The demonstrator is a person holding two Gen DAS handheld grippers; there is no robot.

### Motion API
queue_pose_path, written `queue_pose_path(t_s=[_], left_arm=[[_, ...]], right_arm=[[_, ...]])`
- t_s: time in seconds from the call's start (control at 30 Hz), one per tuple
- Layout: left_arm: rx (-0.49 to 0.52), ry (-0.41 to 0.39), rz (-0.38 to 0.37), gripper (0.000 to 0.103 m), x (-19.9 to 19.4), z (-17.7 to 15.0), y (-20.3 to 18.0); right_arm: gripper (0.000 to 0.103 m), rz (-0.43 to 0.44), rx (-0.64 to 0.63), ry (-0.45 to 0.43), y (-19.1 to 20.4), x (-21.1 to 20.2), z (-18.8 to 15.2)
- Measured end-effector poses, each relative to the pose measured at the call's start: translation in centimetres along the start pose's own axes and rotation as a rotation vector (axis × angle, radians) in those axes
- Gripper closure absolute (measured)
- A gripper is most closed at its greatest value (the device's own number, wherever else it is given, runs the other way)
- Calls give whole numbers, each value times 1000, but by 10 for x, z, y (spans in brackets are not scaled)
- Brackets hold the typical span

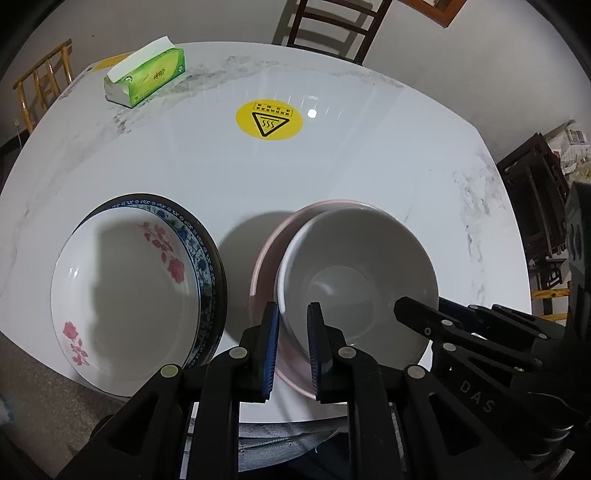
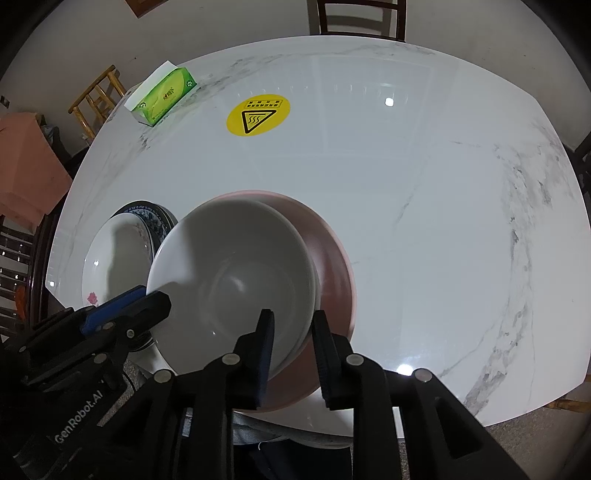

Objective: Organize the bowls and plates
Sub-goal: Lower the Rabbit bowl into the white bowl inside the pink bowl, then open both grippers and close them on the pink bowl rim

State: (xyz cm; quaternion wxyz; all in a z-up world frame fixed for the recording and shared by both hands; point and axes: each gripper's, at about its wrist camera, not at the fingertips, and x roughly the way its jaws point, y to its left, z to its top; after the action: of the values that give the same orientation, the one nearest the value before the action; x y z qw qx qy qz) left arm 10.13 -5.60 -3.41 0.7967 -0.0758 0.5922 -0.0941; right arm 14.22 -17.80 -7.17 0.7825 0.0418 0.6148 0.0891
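Note:
A white bowl (image 1: 354, 273) (image 2: 236, 280) sits inside a pink bowl (image 1: 266, 269) (image 2: 332, 266) near the table's front edge. My left gripper (image 1: 292, 345) grips the left rims of both bowls between its blue pads. My right gripper (image 2: 291, 350) grips their right rims, and shows at the right of the left wrist view (image 1: 417, 314). To the left lies a stack of plates: a white plate with red flowers (image 1: 125, 291) (image 2: 114, 258) on a blue-patterned plate (image 1: 199, 251) (image 2: 155, 221) and a dark one.
The white marble table (image 1: 369, 155) (image 2: 424, 206) carries a green tissue box (image 1: 147, 75) (image 2: 164, 96) at the far left and a yellow hot-surface sticker (image 1: 269, 120) (image 2: 258, 114). Wooden chairs (image 1: 332, 26) stand around it.

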Motion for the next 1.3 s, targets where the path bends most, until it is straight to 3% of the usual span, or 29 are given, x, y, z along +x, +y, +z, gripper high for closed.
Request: queue_pose_path(t_s=[0.4,0.63,0.87,1.3], left_arm=[[-24,-64,-32,83,-23,-6,11],[-107,-107,-51,80,-34,-14,35],[-199,-112,-66,79,-34,-24,59],[-253,-71,-115,80,-17,-29,58]], right_arm=[[77,16,5,-51,-1,-20,-7],[77,15,-10,-117,-5,-42,-17],[77,50,74,-160,-29,-55,-34],[77,51,147,-111,-45,-26,-44]])
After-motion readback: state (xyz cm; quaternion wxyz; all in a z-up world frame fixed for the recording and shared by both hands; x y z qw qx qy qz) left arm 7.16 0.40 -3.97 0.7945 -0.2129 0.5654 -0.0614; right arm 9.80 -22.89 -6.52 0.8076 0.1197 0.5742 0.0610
